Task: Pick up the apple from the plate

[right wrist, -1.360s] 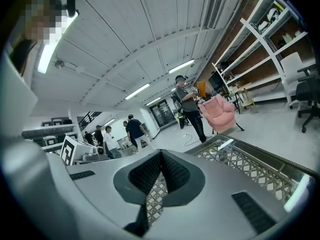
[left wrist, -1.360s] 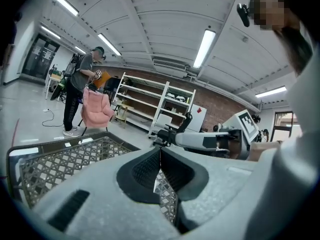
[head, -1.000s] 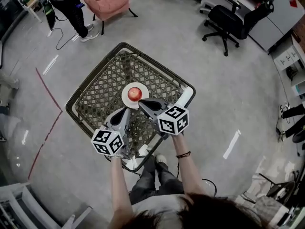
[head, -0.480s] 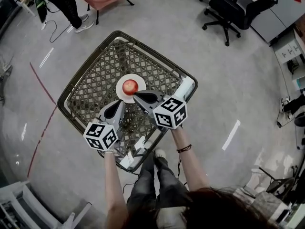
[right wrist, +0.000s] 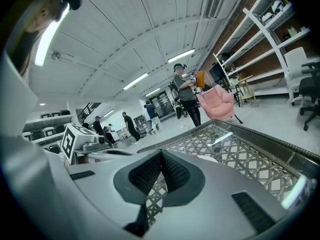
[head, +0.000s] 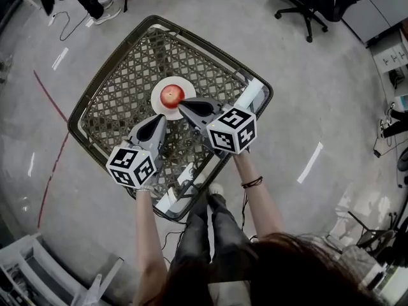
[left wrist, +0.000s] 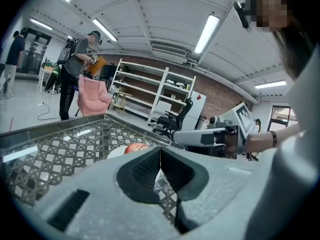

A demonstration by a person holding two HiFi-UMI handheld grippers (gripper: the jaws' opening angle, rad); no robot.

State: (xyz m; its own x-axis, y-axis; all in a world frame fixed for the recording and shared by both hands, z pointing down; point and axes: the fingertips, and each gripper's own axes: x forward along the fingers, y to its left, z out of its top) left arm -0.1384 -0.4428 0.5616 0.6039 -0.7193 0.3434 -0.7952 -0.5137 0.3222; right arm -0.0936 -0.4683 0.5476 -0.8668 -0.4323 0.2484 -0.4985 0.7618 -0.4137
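Head view: a red apple (head: 171, 95) sits in the middle of a white plate (head: 159, 108), which rests on a dark mesh worktop (head: 115, 110) with a raised rim. The right claw (head: 183, 104) points at the plate from the near side, its tip just beside the apple at the plate's edge. The left claw (head: 159, 119) lies a little further back, its tip near the plate's near rim. Both claws look pinched together and empty. A black office chair (head: 312, 2) stands on the grey floor well beyond the worktop.

Left gripper view: the left claw's jaws (left wrist: 160, 154) meet along one thin line with nothing between them. The apple (left wrist: 135, 147) and a strip of plate (left wrist: 116, 153) peek over the jaws just ahead. A standing person (left wrist: 75, 69), a pink armchair (left wrist: 92, 96) and white shelving (left wrist: 150, 96) fill the background.

Right gripper view: the right claw's jaws (right wrist: 161, 156) are likewise pressed together on nothing, with mesh beneath them. A sliver of the plate (right wrist: 209, 158) shows just past them; the apple is hidden here.
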